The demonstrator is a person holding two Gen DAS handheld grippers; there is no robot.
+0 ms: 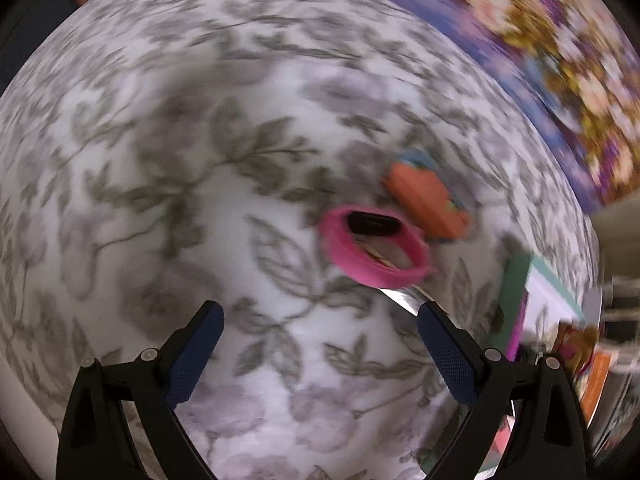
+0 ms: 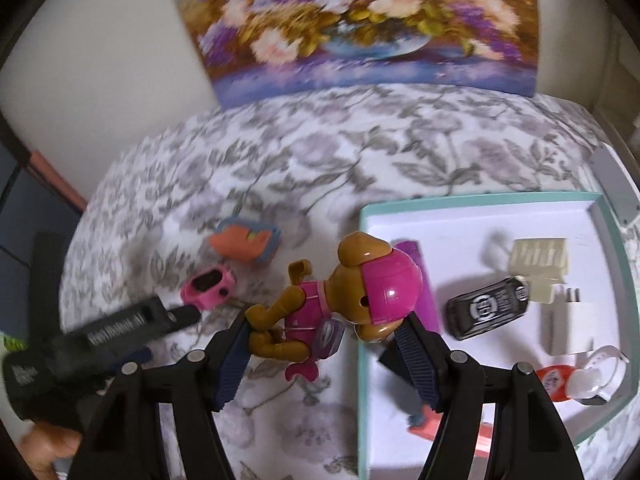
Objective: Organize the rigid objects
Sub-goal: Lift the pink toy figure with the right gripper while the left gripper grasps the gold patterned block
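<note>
My right gripper [image 2: 324,328] is shut on a brown toy dog in a pink suit and helmet [image 2: 360,292], held above the tablecloth at the left rim of the teal tray [image 2: 480,201]. One pad presses its arm, the other its head. A pink wristwatch [image 2: 208,284] and an orange and blue flat toy [image 2: 244,242] lie on the cloth to the left. My left gripper [image 1: 318,308] hangs open over the cloth with nothing between its fingers. The pink wristwatch [image 1: 376,244] lies just beyond its right fingertip, and the orange toy [image 1: 428,204] farther on. This view is blurred.
Inside the white tray lie a black toy car [image 2: 486,308], a purple piece [image 2: 416,264], a cream block [image 2: 540,260], a white plug [image 2: 572,328] and a small red bottle [image 2: 556,380]. A flower painting [image 2: 360,20] leans at the table's back. The tray's corner [image 1: 552,280] shows at right.
</note>
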